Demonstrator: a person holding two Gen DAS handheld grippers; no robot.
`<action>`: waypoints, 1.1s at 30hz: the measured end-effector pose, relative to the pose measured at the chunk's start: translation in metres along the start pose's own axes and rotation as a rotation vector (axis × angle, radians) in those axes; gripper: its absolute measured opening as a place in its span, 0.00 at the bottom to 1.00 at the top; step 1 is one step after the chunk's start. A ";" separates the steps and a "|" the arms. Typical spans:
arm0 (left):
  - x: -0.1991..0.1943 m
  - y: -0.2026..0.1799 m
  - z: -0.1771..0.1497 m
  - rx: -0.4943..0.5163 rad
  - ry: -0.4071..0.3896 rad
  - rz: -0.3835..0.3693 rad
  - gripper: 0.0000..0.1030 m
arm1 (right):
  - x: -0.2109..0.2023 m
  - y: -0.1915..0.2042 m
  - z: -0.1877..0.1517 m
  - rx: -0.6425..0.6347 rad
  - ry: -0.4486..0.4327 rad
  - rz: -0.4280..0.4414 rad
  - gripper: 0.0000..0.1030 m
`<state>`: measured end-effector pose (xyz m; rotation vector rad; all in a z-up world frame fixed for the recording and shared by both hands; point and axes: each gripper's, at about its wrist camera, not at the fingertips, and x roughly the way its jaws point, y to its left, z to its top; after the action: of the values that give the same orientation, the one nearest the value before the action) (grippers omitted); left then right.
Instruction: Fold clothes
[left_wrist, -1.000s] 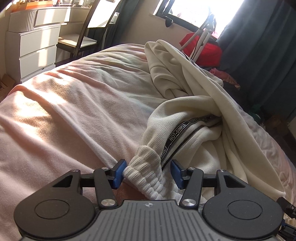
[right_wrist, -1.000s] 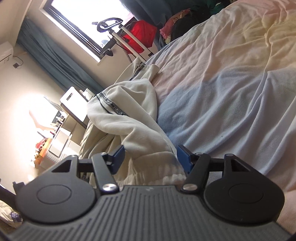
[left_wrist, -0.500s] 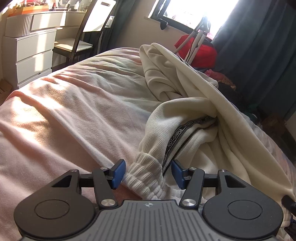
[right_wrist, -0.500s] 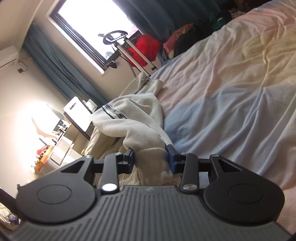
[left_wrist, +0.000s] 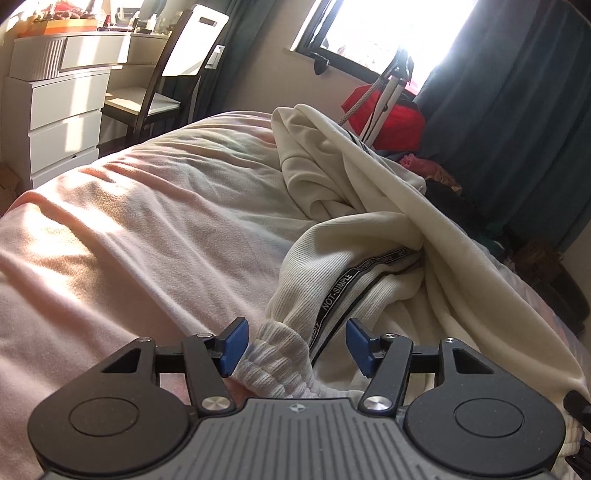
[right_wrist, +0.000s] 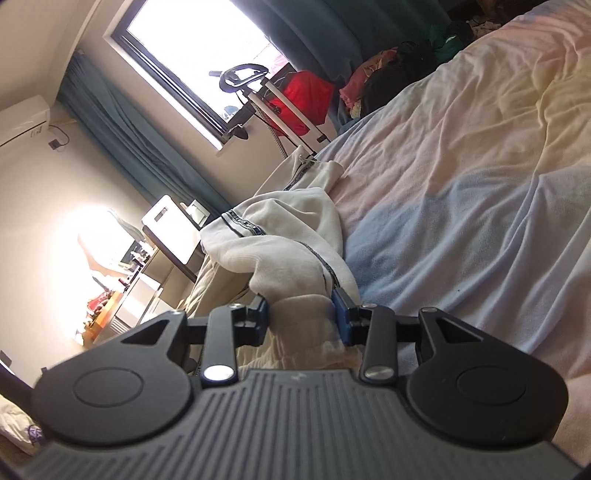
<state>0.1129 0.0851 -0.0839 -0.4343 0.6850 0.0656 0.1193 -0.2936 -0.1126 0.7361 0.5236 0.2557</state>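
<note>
A cream ribbed garment (left_wrist: 388, 229) with a black "NOT SIMPLE" tape stripe lies bunched on the pink bed cover (left_wrist: 129, 229). My left gripper (left_wrist: 295, 345) is open, its blue pads on either side of a ribbed elastic cuff (left_wrist: 280, 358) without squeezing it. In the right wrist view the same garment (right_wrist: 288, 229) rises in a heap, and my right gripper (right_wrist: 301, 314) is shut on another cuff end (right_wrist: 303, 310) of it, lifted off the bed.
A white drawer unit (left_wrist: 55, 110) and a dark chair (left_wrist: 159, 92) stand left of the bed. A window, dark curtains (left_wrist: 517, 110), a red bag (left_wrist: 388, 118) and a white stand (right_wrist: 280, 110) are behind. Loose clothes (right_wrist: 373, 85) pile beside the bed.
My right gripper has closed on the cuff end and tilted upward with it. My left gripper stays open around its cuff, with the view raised slightly.
</note>
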 end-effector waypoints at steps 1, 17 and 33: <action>0.001 0.001 0.000 -0.009 0.005 0.007 0.66 | 0.000 -0.002 0.000 0.007 0.003 -0.006 0.38; 0.018 -0.016 -0.008 0.089 0.018 0.012 0.68 | 0.028 -0.024 -0.022 0.007 0.096 -0.126 0.38; 0.018 -0.026 0.027 0.179 -0.142 0.140 0.19 | 0.014 -0.003 -0.058 0.299 0.128 0.008 0.31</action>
<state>0.1487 0.0707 -0.0669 -0.2067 0.5750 0.1650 0.0997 -0.2569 -0.1560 1.0164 0.6894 0.2352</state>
